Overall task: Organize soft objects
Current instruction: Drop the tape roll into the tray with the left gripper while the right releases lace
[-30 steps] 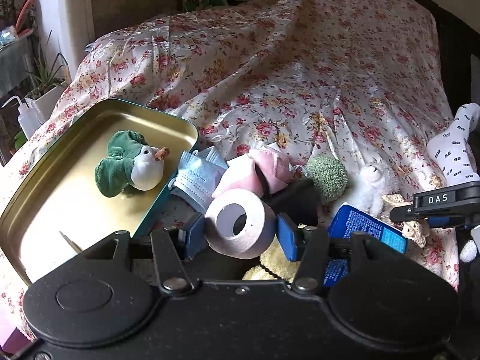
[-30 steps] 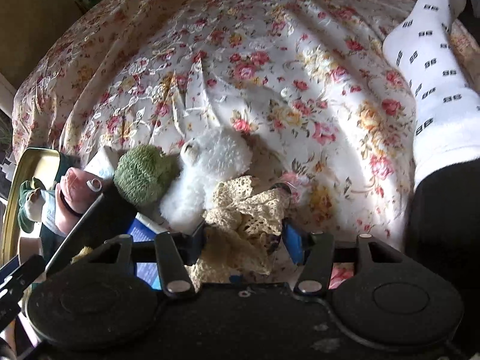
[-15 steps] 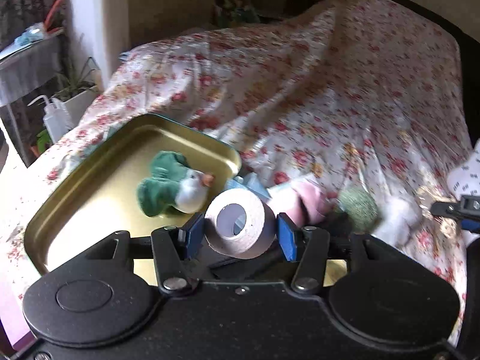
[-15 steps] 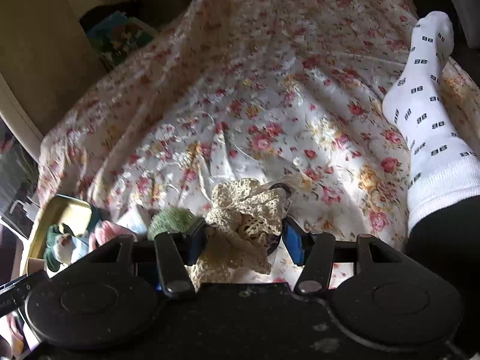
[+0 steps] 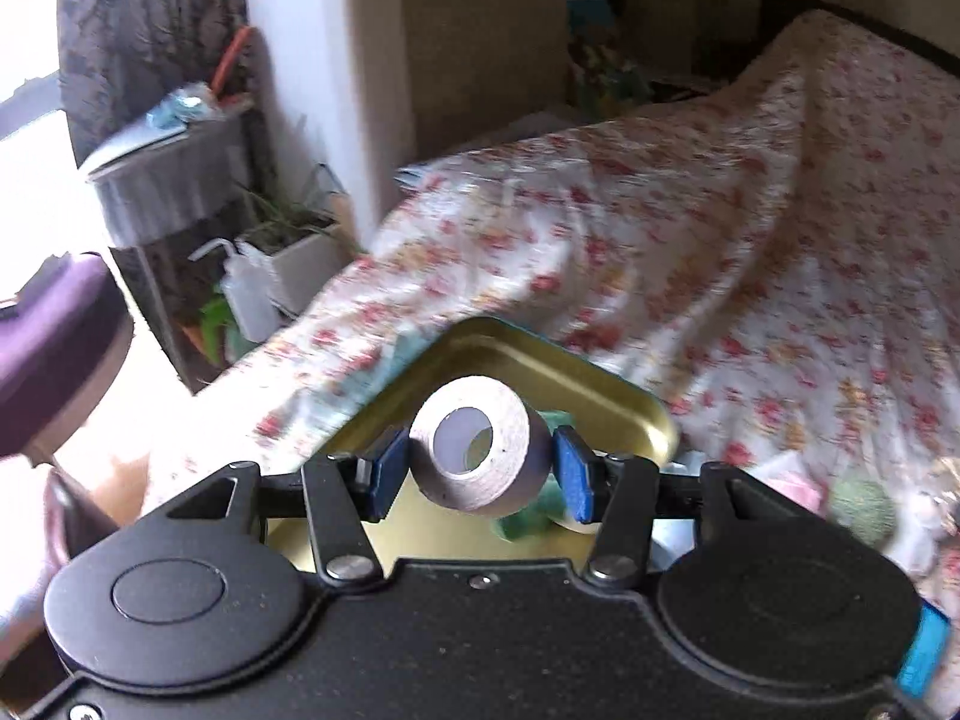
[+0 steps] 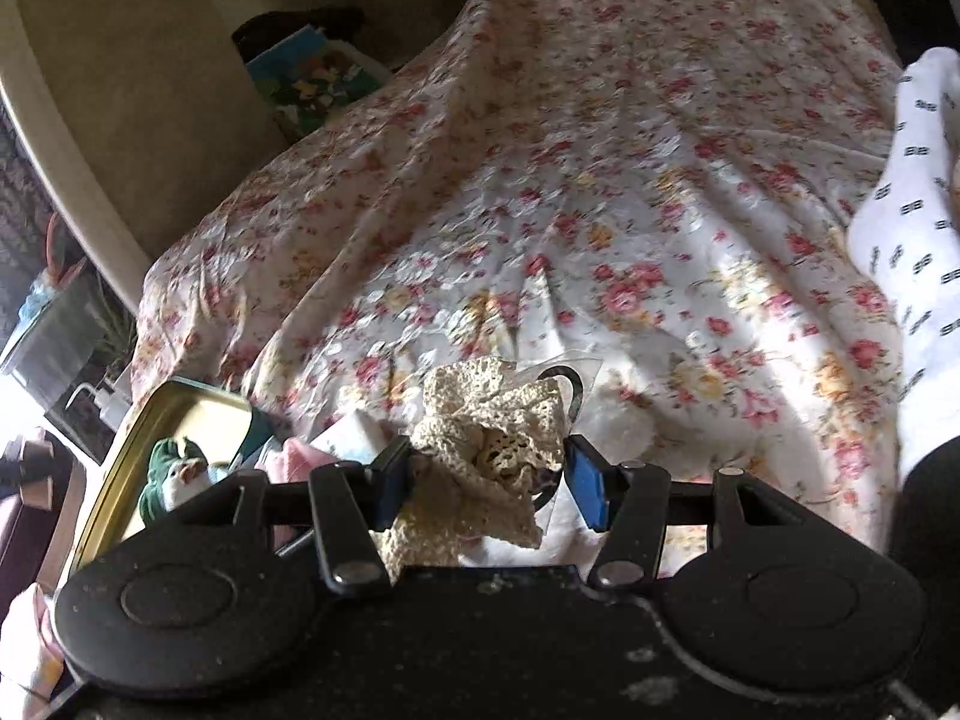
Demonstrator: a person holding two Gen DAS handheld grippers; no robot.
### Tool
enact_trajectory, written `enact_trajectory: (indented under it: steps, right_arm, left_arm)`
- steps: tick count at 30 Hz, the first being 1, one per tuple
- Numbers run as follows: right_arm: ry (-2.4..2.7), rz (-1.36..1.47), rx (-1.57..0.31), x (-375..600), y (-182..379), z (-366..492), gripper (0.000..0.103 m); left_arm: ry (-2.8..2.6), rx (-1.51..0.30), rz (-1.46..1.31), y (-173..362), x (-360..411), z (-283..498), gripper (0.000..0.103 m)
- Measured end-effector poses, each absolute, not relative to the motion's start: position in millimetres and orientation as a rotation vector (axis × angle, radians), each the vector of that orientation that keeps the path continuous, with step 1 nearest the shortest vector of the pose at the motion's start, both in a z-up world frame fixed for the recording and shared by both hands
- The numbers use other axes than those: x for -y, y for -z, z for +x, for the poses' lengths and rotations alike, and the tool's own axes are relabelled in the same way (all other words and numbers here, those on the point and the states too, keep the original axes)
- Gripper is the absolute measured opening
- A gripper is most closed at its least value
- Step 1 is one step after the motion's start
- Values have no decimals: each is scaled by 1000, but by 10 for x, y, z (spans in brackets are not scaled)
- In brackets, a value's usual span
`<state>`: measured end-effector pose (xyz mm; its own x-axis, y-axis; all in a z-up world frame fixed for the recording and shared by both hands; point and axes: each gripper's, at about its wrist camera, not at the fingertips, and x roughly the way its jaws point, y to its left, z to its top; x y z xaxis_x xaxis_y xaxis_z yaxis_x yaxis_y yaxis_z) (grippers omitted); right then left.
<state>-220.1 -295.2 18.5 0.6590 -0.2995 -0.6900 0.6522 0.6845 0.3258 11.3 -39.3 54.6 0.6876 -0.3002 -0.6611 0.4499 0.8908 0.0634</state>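
Item 1: tape roll (image 5: 480,450), one, off-white with a hollow core, clenched between the blue pads of the left gripper (image 5: 480,465). A second ago it sat low over the heap of soft things; it now hangs at frame centre above the near corner of the gold tin tray (image 5: 636,408), so the carry is nearly done and, by my reading, release into the tray comes next.

Item 2: cream lace cloth (image 6: 486,438), one bundle, grasped by the right gripper (image 6: 489,471). It has been lifted clear of the heap and is held at lower centre, above the floral bedspread (image 6: 600,210) (not yet over the tray).

Item 3: green-and-white plush bird (image 6: 174,471), one, already lying in the tray at lower left of the right view; only a green scrap shows behind the roll in the left view.

Item 4: green knitted ball (image 5: 864,510), one, at right edge on the bedspread, unsorted beside something pink (image 5: 792,489) (blurred, unidentifiable).

Item 5: white patterned sock (image 6: 906,228), one, at right edge.

Surroundings: one white squeeze bottle (image 5: 243,294), upper left.
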Motion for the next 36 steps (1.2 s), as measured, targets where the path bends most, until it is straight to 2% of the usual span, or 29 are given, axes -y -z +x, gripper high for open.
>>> enact_trajectory:
  steps: [9, 23, 25, 27, 28, 36]
  right_arm:
    - [451, 550, -690, 2513, -362, -1819, 54]
    - [141, 399, -747, 1353, -739, -642, 55]
    - [124, 390, -744, 1260, -754, -527, 57]
    - [109, 386, -747, 1223, -745, -416, 63]
    - [109, 382, -745, 1197, -737, -364, 64]
    - [144, 390, -776, 1201, -659, -269, 64]
  left_arm:
    - [292, -736, 268, -416, 167, 496, 51]
    - [261, -841, 210, -346, 90, 836, 51]
    - [242, -845, 212, -345, 85, 868, 54]
    - [218, -839, 204, -360, 61, 888, 65]
    - [208, -832, 199, -376, 45, 892, 67]
    - [213, -833, 182, -405, 5, 890, 69]
